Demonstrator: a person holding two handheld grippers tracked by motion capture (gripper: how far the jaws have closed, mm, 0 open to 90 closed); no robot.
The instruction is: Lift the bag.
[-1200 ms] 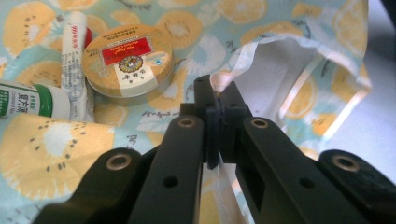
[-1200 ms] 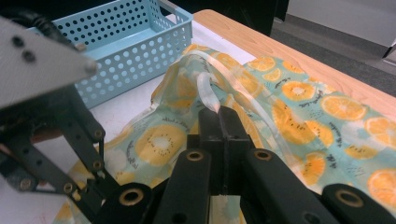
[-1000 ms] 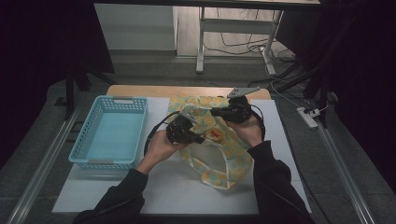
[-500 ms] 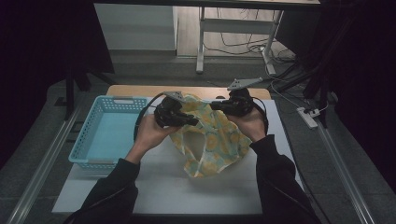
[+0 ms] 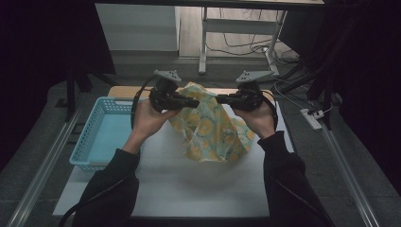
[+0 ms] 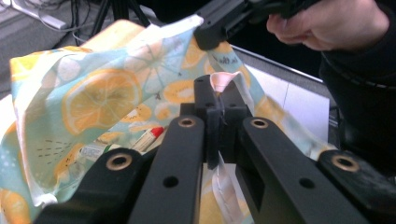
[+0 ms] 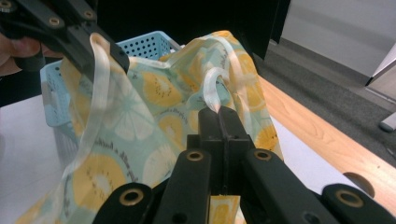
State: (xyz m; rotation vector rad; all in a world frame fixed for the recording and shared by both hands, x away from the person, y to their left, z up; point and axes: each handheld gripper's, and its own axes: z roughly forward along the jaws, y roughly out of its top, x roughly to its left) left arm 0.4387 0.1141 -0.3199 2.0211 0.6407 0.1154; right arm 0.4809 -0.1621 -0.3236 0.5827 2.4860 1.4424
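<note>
jaws of your left gripper (image 6: 219,105) are pressed together on a pale strap (image 6: 223,80) of the lemon-print bag (image 5: 213,127), and your right gripper (image 7: 219,114) is clamped the same way on the bag's other strap (image 7: 212,91). in the high view your left gripper (image 5: 193,102) and right gripper (image 5: 221,99) face each other at the bag's top, and the bag hangs between them with its mouth up and its lower end at or near the white table top (image 5: 189,184); contact there is hard to judge.

picking the bag up by both straps looks done. what seems left is to spread the mouth or carry the bag somewhere, and the pictures don't settle which. in the left gripper view small items show inside the bag, one a stick with a red tip (image 6: 150,136), so you'd best keep the mouth level.

around you: the blue basket (image 5: 97,137) sits just to the left of the bag, its floor bare. your cables trail from each gripper. beyond the table's far wooden edge (image 5: 124,90) are a stand's legs (image 5: 204,42) and a power strip (image 5: 312,118) on the floor. nothing sits between bag and basket.
</note>
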